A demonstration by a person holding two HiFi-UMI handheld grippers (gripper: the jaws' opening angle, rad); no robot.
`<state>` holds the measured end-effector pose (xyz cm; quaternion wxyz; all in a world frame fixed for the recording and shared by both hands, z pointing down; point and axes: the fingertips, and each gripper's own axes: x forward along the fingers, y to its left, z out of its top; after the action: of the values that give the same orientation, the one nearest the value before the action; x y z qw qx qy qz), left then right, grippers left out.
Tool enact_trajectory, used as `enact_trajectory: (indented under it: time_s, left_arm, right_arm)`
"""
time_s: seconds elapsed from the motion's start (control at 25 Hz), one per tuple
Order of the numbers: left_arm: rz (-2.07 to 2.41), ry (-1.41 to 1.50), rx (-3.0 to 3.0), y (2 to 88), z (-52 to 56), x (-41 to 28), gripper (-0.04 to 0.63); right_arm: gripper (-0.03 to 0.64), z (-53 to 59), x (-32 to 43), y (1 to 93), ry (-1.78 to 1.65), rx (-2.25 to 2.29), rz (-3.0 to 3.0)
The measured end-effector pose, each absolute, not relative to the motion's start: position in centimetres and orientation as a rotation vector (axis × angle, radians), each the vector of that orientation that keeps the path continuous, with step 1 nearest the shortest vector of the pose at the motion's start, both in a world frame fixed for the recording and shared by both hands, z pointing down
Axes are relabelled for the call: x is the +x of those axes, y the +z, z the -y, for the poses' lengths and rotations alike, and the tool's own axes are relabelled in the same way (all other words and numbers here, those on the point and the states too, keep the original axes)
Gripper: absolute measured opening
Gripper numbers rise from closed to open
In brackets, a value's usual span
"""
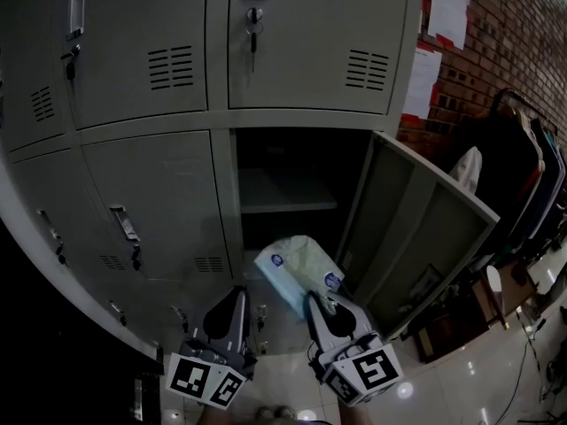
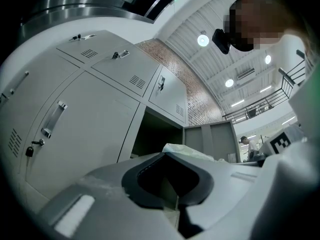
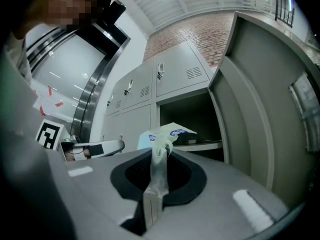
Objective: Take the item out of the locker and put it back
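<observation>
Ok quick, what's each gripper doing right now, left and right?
Left gripper: closed, nothing between its jaws.
Right gripper: closed on the wrapper edge of the plastic-wrapped pack.

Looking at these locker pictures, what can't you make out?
Print on the plastic pack: too small and dim in the head view; only blue marks in the right gripper view.
Inside of the open locker below its shelf: dark, partly covered by the pack in the head view.
Most of the pack in the left gripper view: hidden behind the left tongs.
Paper notices on the brick wall, head view: too small to read.
</observation>
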<state>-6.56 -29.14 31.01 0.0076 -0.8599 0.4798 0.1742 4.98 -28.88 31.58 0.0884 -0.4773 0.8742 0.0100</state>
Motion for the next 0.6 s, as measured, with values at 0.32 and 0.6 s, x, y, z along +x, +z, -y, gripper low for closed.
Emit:
enact_trajectory:
  time_s: [0.32, 0.6]
  left_arm:
    - [-1.508, 0.55, -2.682, 30.9, 29.4, -6.7, 0.004]
    - [-1.52, 0.546, -2.69, 31.4, 30.1, -6.9, 0.005]
  right_arm:
    - [0.031, 28.7, 5.2, 30.5, 0.056, -1.403, -2.598]
    - [0.032, 31.6, 4.9, 25.4, 0.209, -1.377, -2.552]
